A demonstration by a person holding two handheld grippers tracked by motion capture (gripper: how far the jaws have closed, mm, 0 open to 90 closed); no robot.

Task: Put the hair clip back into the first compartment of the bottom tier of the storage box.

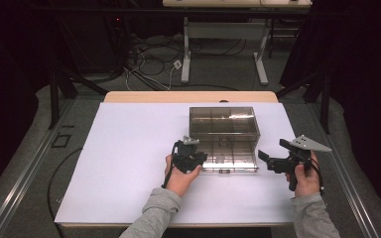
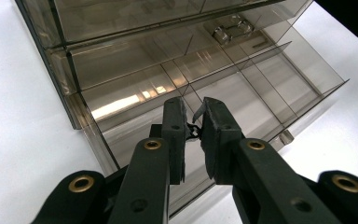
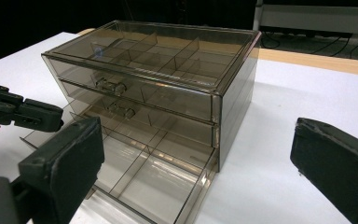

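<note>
Currently, left hand-held gripper (image 2: 193, 128) (jaws nearly together) hovers over the open bottom drawer (image 2: 242, 98) of the organizer (image 1: 223, 123); right hand-held gripper (image 3: 196, 163) stands wide apart.

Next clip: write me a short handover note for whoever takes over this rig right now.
Left claw: nearly shut, a small dark bit pinched between its tips, held over the left end of the open bottom drawer; what the bit is cannot be told.
Right claw: wide open, empty, hovering to the right of the organizer, apart from it.
Organizer: smoky clear three-drawer box on the white table; bottom drawer pulled out, two upper drawers in.
Done: bottom drawer opened.
Left, probably: release the bit into a compartment, then push the drawer shut.
</note>
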